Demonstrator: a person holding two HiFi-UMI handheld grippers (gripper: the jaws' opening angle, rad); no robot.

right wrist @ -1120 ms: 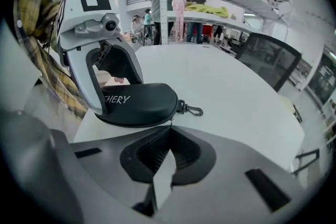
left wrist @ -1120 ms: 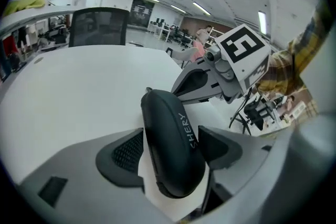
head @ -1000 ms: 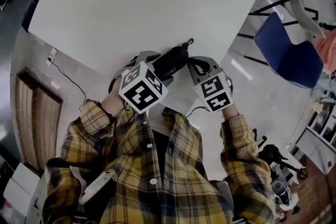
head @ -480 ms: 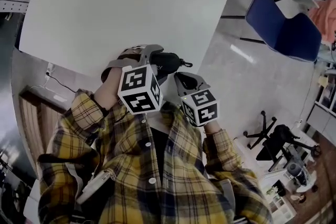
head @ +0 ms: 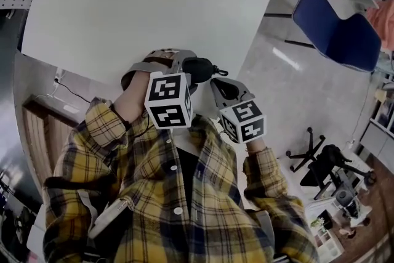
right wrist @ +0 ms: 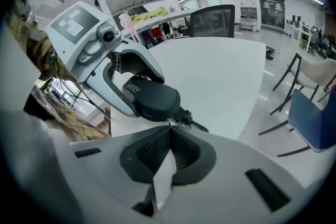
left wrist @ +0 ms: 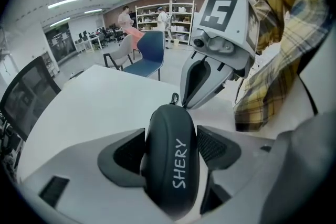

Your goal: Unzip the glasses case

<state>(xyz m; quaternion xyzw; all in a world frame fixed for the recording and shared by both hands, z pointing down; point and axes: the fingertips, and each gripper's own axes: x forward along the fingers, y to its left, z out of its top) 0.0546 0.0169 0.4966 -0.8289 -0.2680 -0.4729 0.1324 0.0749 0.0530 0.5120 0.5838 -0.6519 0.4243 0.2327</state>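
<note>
The black glasses case (left wrist: 176, 128), lettered SHERY, is held in the air over the near edge of the white table (head: 135, 3). My left gripper (left wrist: 172, 148) is shut on its middle, one pad on each side; the jaws have just been closing on it. In the head view the case (head: 198, 68) pokes out beyond the left gripper (head: 183, 66). My right gripper (right wrist: 168, 127) is at the case's (right wrist: 152, 97) end, pads together, pinching a thin zipper pull. A small clip (right wrist: 191, 122) sticks out beside it. The left gripper view has the right gripper (left wrist: 182, 104) at the case's far tip.
A blue chair (head: 335, 28) and a white one stand on the floor to the table's right. A black office chair (right wrist: 212, 21) sits at the table's far side. My yellow plaid sleeves (head: 111, 132) fill the near foreground.
Both grippers have rolled and drawn closer together. The case has swung from slanting up-right to pointing more rightward, and the right gripper now sits tight against its end.
</note>
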